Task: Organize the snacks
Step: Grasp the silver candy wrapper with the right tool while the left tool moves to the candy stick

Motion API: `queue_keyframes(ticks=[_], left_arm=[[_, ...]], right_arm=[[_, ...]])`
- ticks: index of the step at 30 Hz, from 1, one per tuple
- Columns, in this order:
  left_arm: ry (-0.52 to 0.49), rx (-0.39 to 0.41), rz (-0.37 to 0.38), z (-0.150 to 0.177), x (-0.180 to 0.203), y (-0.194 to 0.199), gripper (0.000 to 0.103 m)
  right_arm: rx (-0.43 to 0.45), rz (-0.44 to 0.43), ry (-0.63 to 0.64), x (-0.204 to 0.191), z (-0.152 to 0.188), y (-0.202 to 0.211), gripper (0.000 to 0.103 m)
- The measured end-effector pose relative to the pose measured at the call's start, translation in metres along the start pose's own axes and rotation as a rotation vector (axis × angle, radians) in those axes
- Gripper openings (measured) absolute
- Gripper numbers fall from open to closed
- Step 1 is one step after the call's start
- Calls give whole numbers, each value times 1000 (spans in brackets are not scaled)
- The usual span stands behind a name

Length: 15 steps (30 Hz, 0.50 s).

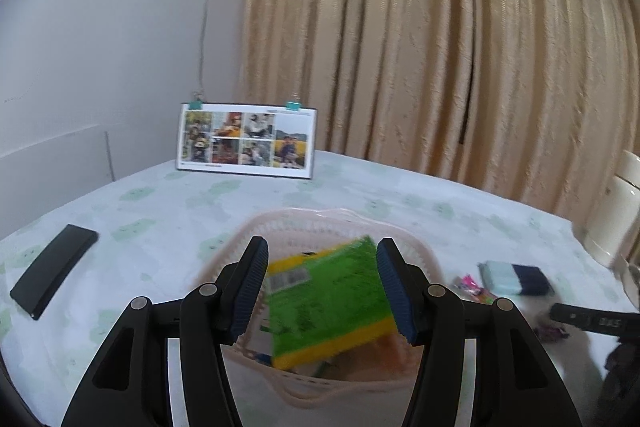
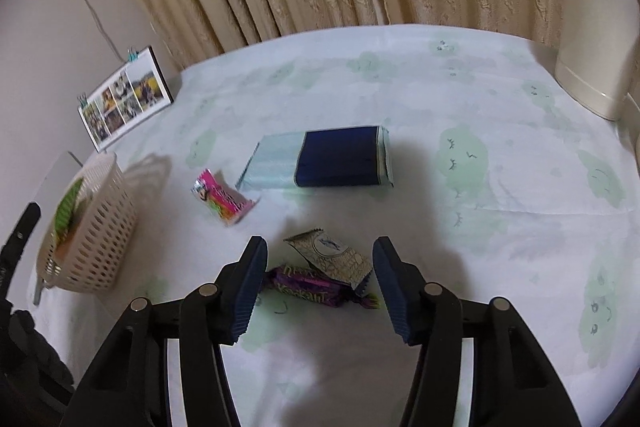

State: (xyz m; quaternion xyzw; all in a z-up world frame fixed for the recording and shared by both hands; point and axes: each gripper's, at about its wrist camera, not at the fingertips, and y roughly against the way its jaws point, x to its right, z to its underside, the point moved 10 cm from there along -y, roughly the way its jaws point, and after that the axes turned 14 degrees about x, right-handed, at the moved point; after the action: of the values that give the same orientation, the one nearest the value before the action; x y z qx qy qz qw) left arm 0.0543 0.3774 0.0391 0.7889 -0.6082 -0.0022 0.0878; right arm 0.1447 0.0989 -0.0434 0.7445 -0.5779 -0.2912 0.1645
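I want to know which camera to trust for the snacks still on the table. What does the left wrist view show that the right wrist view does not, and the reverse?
Only the left wrist view: the black flat case and the green and yellow packet in full, between the open left tongs.

Only the right wrist view: the purple candy and the patterned wrapper clearly, between the open right tongs.

Both: the basket, pink packet, blue pack and photo frame.
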Motion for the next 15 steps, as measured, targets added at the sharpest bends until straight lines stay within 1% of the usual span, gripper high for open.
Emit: queue_keyframes(ticks=[2,5,7,8,9,10,13,15], left_arm=[[-12,-8,30,1,12,2,58],[-28,-26,70,3,29,5,58],[-39,-36,97,5,40,6,58],[-44,-40,105,5,44,6,59],[-48,-45,117,6,49,7,62],[-51,-49,127,6,54,8,63],[-60,-61,152,8,65,9,64],[-64,-74,172,10,73,9,64]], right_arm=[[-11,7,18,0,2,-3,51],[-26,20,55,-1,5,-8,47],[-35,28,71,-1,8,-11,40],[-35,34,79,-1,8,-12,40],[-33,36,82,0,8,-13,39],[-34,37,82,0,8,-14,36],[-32,42,80,2,8,-14,31],[-30,44,83,3,8,-13,30]])
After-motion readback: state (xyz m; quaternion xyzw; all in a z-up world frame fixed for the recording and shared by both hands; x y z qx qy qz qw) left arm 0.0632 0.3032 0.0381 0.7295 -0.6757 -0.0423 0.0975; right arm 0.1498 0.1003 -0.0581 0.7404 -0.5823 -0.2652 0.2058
